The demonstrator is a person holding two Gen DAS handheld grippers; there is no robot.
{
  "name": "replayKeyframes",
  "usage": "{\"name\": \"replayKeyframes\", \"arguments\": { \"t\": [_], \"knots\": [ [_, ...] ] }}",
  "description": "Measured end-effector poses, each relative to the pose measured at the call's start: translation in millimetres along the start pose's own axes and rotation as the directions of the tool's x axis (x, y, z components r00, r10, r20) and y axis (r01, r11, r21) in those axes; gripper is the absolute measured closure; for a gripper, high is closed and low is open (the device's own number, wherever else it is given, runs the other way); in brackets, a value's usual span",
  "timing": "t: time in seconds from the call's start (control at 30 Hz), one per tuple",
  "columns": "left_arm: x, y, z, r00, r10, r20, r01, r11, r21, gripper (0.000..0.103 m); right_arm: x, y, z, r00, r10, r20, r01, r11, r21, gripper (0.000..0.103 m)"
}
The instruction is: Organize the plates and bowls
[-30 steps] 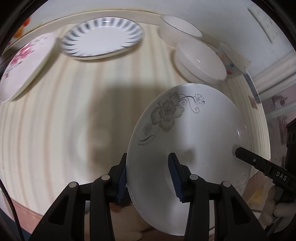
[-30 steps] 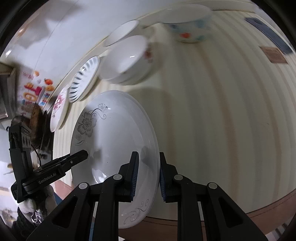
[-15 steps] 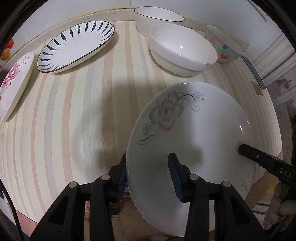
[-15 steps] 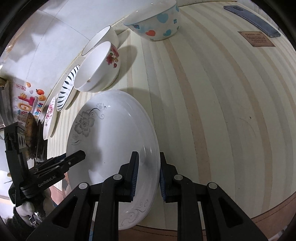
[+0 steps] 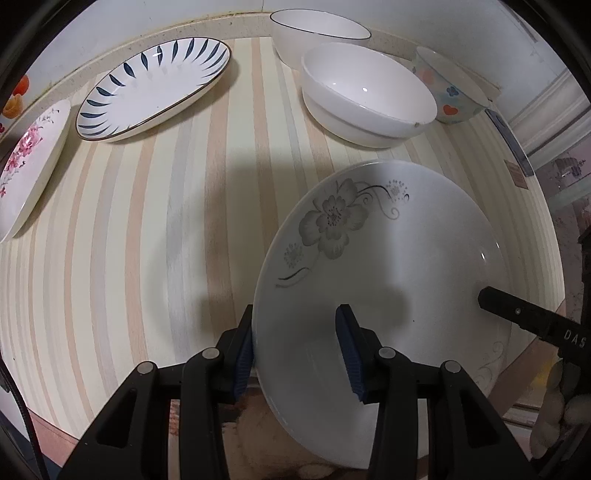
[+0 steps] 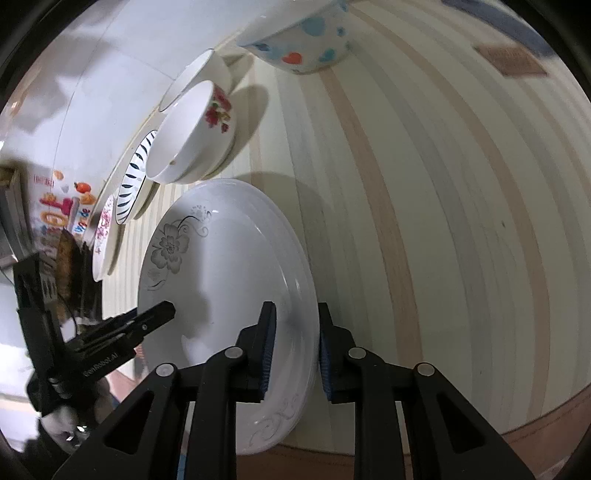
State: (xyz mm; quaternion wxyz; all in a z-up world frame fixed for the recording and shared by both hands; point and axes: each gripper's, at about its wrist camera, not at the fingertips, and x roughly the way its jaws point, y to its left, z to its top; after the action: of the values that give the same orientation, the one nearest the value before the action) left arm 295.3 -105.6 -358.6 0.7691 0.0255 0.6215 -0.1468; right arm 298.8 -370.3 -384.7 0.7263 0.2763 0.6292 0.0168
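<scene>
The left gripper [image 5: 299,347] pinches the near rim of a white plate with a grey flower [image 5: 388,280], one blue pad under the rim and the other on the plate's upper face. The right gripper [image 6: 293,349] clamps the opposite rim of the same plate [image 6: 221,266], its pads pressed against both faces of the edge. In the left wrist view the tip of the right gripper shows as a black bar on the plate's right side; in the right wrist view the left gripper shows the same way at the plate's left. The plate is tilted and sits over the near edge of the striped table [image 5: 147,229], part of it past the edge; whether it touches the table cannot be told.

Just beyond the plate stands a white bowl [image 5: 365,96] nested in a second one; the right wrist view shows red flowers on its outer wall [image 6: 192,129]. Behind it, by the wall, is another white bowl with a dark rim [image 5: 317,31]. To the right of these sits a bowl with hearts [image 5: 448,92]. Further left on the table lie a plate with blue streaks [image 5: 155,85] and, nearer the left edge, a plate with pink flowers [image 5: 29,158].
</scene>
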Motion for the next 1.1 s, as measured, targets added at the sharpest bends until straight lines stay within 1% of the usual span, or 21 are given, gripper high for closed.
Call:
{"name": "replayKeyframes", "arguments": {
  "t": [0.07, 0.13, 0.2, 0.27, 0.3, 0.37, 0.47, 0.53, 0.6, 0.63, 0.67, 0.7, 0.73, 0.8, 0.87, 0.9, 1.0, 1.03, 1.1],
  "knots": [
    [-12.2, 2.3, -1.3, 0.999, 0.029, 0.039, -0.03, 0.999, 0.018, 0.064, -10.2, -1.4, 0.5, 1.0, 0.001, -0.002, -0.001, 1.0, 0.004, 0.079],
    [-27.8, 8.5, -1.8, 0.996, 0.05, 0.072, -0.052, 0.998, 0.021, 0.064, -27.2, 2.3, 0.8, 0.999, -0.035, 0.02, 0.035, 0.999, -0.016, 0.079],
    [-50.9, 23.4, -2.3, 0.991, 0.06, 0.122, -0.06, 0.998, -0.009, 0.063, -53.2, 20.6, 3.4, 0.998, -0.038, 0.049, 0.041, 0.997, -0.068, 0.073],
    [-68.9, 42.4, -1.3, 0.985, 0.075, 0.154, -0.067, 0.996, -0.051, 0.063, -68.7, 42.0, 8.9, 0.997, -0.019, 0.069, 0.026, 0.994, -0.107, 0.061],
    [-76.0, 54.4, 0.2, 0.983, 0.083, 0.162, -0.071, 0.995, -0.073, 0.061, -73.0, 59.1, 14.0, 0.998, 0.011, 0.067, -0.002, 0.991, -0.132, 0.06],
    [-83.1, 81.0, 3.7, 0.981, 0.108, 0.163, -0.088, 0.988, -0.126, 0.059, -70.4, 97.5, 28.4, 0.996, 0.084, 0.04, -0.075, 0.98, -0.185, 0.051],
    [-83.3, 122.1, 10.3, 0.977, 0.148, 0.154, -0.111, 0.968, -0.227, 0.059, -42.2, 171.3, 56.0, 0.986, 0.163, -0.028, -0.163, 0.941, -0.298, 0.048],
    [-79.9, 158.9, 15.0, 0.976, 0.17, 0.135, -0.12, 0.94, -0.319, 0.059, -10.2, 227.2, 76.0, 0.983, 0.166, -0.075, -0.182, 0.904, -0.387, 0.048],
    [-78.9, 194.3, 18.1, 0.974, 0.184, 0.136, -0.112, 0.902, -0.416, 0.059, 25.2, 279.6, 96.9, 0.978, 0.177, -0.108, -0.207, 0.865, -0.457, 0.049],
    [-78.8, 213.5, 19.0, 0.972, 0.191, 0.138, -0.106, 0.878, -0.466, 0.059, 44.5, 302.1, 108.8, 0.976, 0.175, -0.127, -0.215, 0.85, -0.481, 0.049],
    [-78.2, 237.1, 18.9, 0.971, 0.193, 0.138, -0.093, 0.844, -0.528, 0.059, 65.3, 323.8, 119.7, 0.974, 0.169, -0.148, -0.221, 0.837, -0.501, 0.049],
    [-77.7, 254.2, 18.8, 0.971, 0.194, 0.14, -0.081, 0.817, -0.571, 0.059, 87.1, 346.0, 130.1, 0.972, 0.166, -0.169, -0.231, 0.822, -0.521, 0.049],
    [-76.9, 273.2, 17.9, 0.969, 0.2, 0.142, -0.072, 0.784, -0.617, 0.059, 107.8, 365.3, 139.3, 0.97, 0.156, -0.184, -0.233, 0.812, -0.536, 0.049],
    [-74.3, 301.2, 18.2, 0.965, 0.222, 0.137, -0.075, 0.738, -0.671, 0.059, 151.6, 400.9, 155.8, 0.971, 0.12, -0.205, -0.218, 0.793, -0.568, 0.049],
    [-70.2, 319.7, 19.5, 0.959, 0.255, 0.125, -0.097, 0.708, -0.699, 0.059, 188.1, 425.8, 167.6, 0.972, 0.091, -0.218, -0.205, 0.782, -0.588, 0.049],
    [-67.7, 326.5, 20.7, 0.955, 0.27, 0.121, -0.107, 0.698, -0.708, 0.059, 208.7, 439.3, 174.5, 0.97, 0.082, -0.229, -0.208, 0.77, -0.603, 0.049],
    [-55.8, 341.0, 25.4, 0.955, 0.274, 0.111, -0.11, 0.679, -0.726, 0.059, 247.4, 456.4, 181.5, 0.971, 0.062, -0.231, -0.198, 0.75, -0.631, 0.049],
    [-51.2, 343.7, 27.1, 0.957, 0.269, 0.107, -0.108, 0.674, -0.731, 0.059, 257.5, 459.5, 182.3, 0.971, 0.054, -0.233, -0.194, 0.747, -0.636, 0.051],
    [-43.0, 349.4, 27.4, 0.959, 0.262, 0.104, -0.1, 0.663, -0.742, 0.059, 275.5, 464.0, 183.5, 0.973, 0.035, -0.229, -0.177, 0.748, -0.639, 0.058]
  ]
}}
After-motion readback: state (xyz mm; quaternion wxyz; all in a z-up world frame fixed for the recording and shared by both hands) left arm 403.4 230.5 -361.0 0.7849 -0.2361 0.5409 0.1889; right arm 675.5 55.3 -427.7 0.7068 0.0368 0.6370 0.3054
